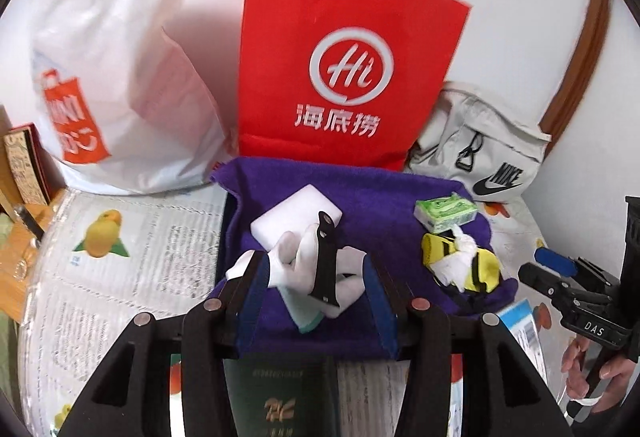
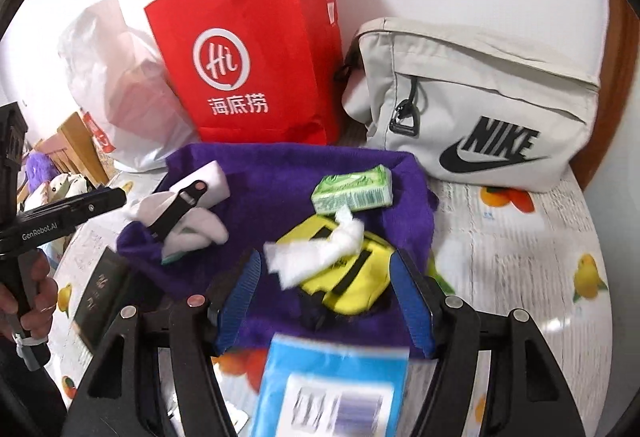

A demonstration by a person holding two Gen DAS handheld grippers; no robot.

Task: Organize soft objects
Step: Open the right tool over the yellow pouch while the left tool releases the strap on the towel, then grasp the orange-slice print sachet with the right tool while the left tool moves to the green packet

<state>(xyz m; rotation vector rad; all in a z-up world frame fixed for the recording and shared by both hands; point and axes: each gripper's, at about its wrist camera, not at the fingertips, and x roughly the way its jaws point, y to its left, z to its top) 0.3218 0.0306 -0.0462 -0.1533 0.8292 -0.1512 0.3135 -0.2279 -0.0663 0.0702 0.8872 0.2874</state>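
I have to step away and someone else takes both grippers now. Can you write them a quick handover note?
Left gripper: open, empty, over the white socks and black strap.
Right gripper: open, empty, over the yellow pouch and crumpled tissue.
All lie loose on the purple towel, with a white block and green tissue pack.
Red bag, Nike bag and white plastic bag stand behind.
Done: nothing visibly sorted. Left: everything on the towel.

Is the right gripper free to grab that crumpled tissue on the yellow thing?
Probably yes. The right gripper is open, and the tissue lies uncovered atop the yellow pouch, just ahead between its fingers.
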